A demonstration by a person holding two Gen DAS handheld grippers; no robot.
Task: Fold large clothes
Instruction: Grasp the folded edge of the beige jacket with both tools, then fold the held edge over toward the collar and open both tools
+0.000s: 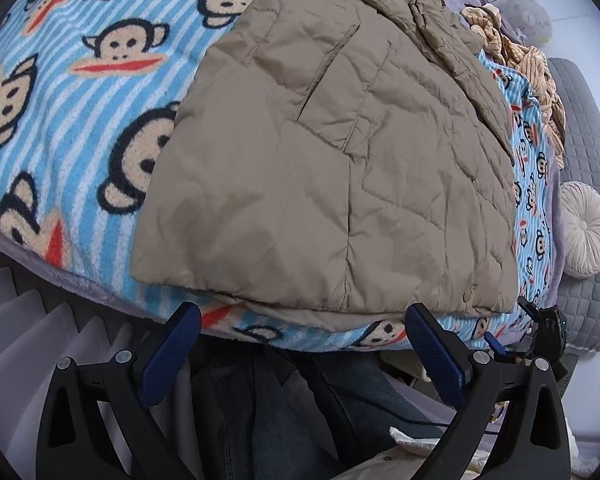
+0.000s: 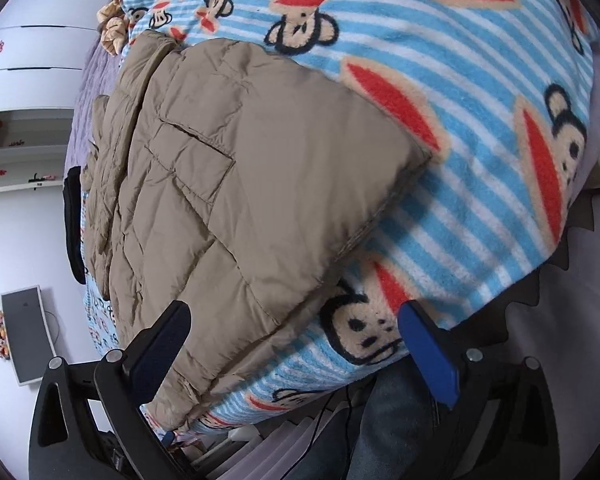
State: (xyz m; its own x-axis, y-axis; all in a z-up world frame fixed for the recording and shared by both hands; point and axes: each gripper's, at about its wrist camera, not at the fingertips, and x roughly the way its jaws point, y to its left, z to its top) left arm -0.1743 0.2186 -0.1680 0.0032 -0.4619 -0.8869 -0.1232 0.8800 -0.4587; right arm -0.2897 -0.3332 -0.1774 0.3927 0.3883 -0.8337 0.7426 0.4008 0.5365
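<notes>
Jacket: a tan quilted jacket [image 1: 340,168] lies folded on the bed, its hem at the near edge, one slanted pocket facing up.
Blanket: a blue-and-white striped monkey-print blanket [image 1: 80,92] covers the bed under the jacket.
Left gripper: the left gripper [image 1: 300,320] is spread wide, holding nothing — its blue fingers [image 1: 172,356] sit just below the jacket's hem.
Right gripper: the right gripper [image 2: 296,328] is spread apart too, empty — one finger overlaps the jacket's near corner, the other the blanket.
Beyond: a striped tan garment [image 1: 516,56] lies bunched at the far end; a round pleated cushion [image 1: 586,228] rests beside the bed.
Containers: none in view.
</notes>
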